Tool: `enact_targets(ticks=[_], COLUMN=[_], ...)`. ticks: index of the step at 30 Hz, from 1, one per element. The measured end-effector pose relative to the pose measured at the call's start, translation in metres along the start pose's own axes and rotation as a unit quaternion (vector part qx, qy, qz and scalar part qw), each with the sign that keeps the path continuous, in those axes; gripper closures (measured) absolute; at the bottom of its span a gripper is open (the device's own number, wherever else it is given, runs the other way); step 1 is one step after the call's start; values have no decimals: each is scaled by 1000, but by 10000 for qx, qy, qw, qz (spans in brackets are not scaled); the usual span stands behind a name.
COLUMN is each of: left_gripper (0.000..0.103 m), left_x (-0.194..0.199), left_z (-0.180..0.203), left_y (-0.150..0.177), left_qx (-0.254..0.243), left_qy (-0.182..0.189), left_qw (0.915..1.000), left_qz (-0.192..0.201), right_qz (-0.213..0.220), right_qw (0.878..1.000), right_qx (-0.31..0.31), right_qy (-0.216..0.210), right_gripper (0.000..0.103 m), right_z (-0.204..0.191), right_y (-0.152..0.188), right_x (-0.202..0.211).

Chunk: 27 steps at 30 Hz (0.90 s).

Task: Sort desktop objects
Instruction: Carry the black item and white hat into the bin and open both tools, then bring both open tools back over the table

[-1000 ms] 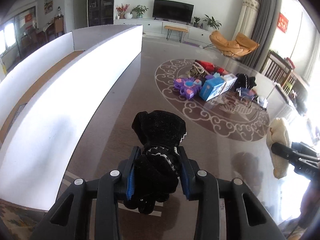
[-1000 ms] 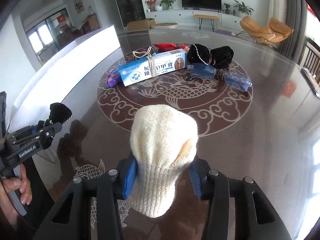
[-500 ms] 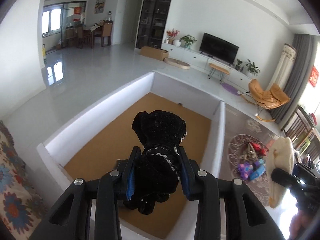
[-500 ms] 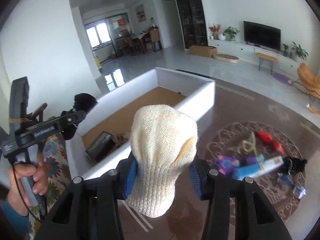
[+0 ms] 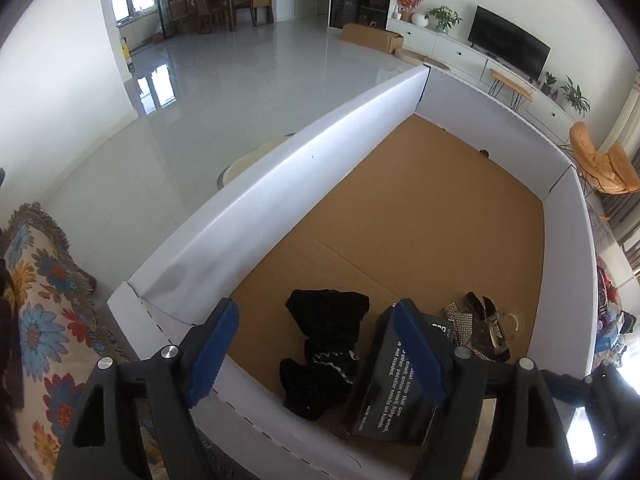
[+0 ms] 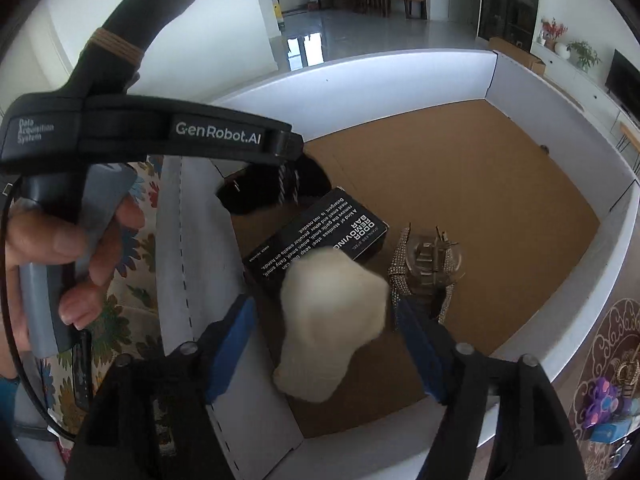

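Observation:
Both grippers hang over a white-walled box [image 5: 280, 184] with a brown cardboard floor. My left gripper [image 5: 314, 308] has its jaws opening, and the black glove [image 5: 320, 344] lies loose below them on the box floor, clear of both blue pads. My right gripper [image 6: 323, 306] is opening too. The cream knitted glove [image 6: 332, 320] sits between its jaws with a gap on each side, over the box's near corner. The black glove [image 6: 256, 196] shows partly behind the left gripper's arm in the right wrist view.
A black printed carton [image 5: 392, 384] and sparkly hair clips [image 5: 480, 328] lie in the box by the gloves. A hand [image 6: 60, 240] holds the left gripper's handle. A floral cloth [image 5: 44, 320] lies outside the box on the left. Toys [image 6: 604, 404] stay on the patterned table.
Both grippers swung from the table to above the box and opened. The black glove dropped to the box floor. The cream glove came free of the right pads.

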<state>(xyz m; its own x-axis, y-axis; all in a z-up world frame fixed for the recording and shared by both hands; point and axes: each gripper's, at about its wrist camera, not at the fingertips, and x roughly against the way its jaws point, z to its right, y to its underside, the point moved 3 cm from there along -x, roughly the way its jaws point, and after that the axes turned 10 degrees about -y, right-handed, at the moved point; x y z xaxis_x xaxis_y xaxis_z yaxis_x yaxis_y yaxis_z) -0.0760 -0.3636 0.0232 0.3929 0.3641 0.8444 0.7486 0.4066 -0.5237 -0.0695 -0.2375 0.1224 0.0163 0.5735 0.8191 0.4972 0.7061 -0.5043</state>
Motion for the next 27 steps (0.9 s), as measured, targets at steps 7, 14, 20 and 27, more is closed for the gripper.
enact_targets(ticks=[7, 14, 20, 27], left_gripper=[24, 0, 0, 0], left_x=[85, 168, 129, 82], left_z=[36, 166, 281, 343], left_y=[22, 95, 183, 234], left_qx=[44, -1128, -1851, -2337], left_qy=[653, 1984, 2531, 1938], left_qw=[9917, 9590, 9472, 9523], left_qz=[1103, 1683, 663, 303], right_qz=[1572, 2209, 1400, 1200], right_qw=[9874, 9564, 9207, 9014], right_qx=[26, -770, -2422, -2966], right_qy=[157, 1749, 2720, 2918], right_gripper=[0, 0, 0, 0], right_z=[19, 99, 195, 217], right_y=[28, 165, 309, 370], right_x=[97, 187, 211, 220])
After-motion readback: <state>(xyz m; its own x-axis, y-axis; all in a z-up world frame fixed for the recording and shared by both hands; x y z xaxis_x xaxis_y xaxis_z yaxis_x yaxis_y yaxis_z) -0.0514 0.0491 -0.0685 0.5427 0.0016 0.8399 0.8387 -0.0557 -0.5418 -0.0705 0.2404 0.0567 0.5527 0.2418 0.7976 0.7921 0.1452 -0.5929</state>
